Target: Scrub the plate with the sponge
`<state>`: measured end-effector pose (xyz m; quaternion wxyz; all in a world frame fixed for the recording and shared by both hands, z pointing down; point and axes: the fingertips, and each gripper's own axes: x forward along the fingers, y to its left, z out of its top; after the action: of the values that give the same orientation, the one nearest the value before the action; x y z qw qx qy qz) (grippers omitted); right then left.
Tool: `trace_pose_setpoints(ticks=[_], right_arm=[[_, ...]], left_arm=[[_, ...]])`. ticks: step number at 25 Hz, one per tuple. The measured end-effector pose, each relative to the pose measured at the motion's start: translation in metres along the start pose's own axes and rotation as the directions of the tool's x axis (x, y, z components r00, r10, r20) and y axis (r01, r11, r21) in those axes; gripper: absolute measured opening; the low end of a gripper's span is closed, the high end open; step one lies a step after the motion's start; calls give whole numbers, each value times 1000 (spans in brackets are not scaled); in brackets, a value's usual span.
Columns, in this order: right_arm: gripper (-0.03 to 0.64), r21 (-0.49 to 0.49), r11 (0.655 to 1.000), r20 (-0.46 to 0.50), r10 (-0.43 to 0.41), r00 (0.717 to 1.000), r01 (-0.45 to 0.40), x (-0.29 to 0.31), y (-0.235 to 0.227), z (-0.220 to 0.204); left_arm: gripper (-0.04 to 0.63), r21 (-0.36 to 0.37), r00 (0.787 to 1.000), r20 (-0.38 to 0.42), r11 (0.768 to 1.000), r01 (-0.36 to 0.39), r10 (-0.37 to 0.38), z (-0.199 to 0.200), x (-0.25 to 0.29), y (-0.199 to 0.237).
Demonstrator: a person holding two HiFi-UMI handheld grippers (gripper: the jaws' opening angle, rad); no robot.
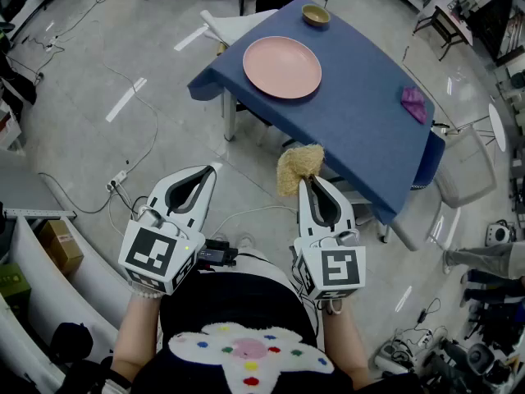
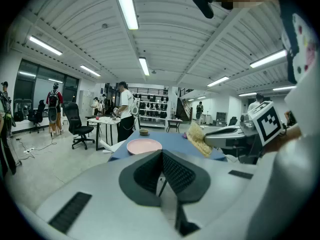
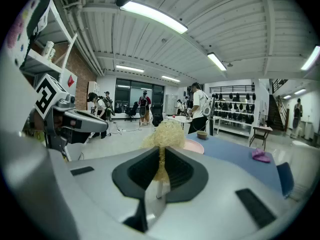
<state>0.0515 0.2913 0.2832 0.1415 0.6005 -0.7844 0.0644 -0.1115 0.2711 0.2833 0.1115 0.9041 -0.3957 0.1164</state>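
A pink plate [image 1: 282, 66] lies on the blue table [image 1: 361, 130], far ahead of both grippers; it also shows as the plate [image 2: 144, 145] and, partly hidden, the plate [image 3: 194, 146]. My right gripper [image 1: 307, 179] is shut on a yellow fibrous sponge [image 1: 298, 166], held in the air short of the table's near edge. The sponge [image 3: 164, 135] sticks up between the jaws, and the sponge [image 2: 198, 140] appears at right in the left gripper view. My left gripper [image 1: 210, 169] is shut with nothing in it, held over the floor to the left.
A small tan bowl [image 1: 316, 15] stands at the table's far edge and a purple cloth [image 1: 414, 103] lies at its right side. Cables [image 1: 123, 179] run over the floor. Cardboard boxes [image 1: 59, 246] sit at left. People stand by desks in the background.
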Motion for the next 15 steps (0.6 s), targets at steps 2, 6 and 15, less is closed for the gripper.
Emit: trace_pose_setpoints(ticks=[2, 6, 15], right_arm=[[40, -8, 1000, 6, 0, 1000, 0, 1, 0, 3], [38, -3, 1000, 5, -2, 1000, 2, 3, -2, 1], [38, -11, 1000, 13, 2, 1000, -2, 6, -6, 5]], left_arm=[[11, 1, 1000, 0, 1000, 2, -2, 1, 1, 0], [11, 3, 1000, -1, 1000, 1, -1, -1, 3, 0], [11, 4, 1000, -5, 1000, -2, 2, 1, 8, 0]])
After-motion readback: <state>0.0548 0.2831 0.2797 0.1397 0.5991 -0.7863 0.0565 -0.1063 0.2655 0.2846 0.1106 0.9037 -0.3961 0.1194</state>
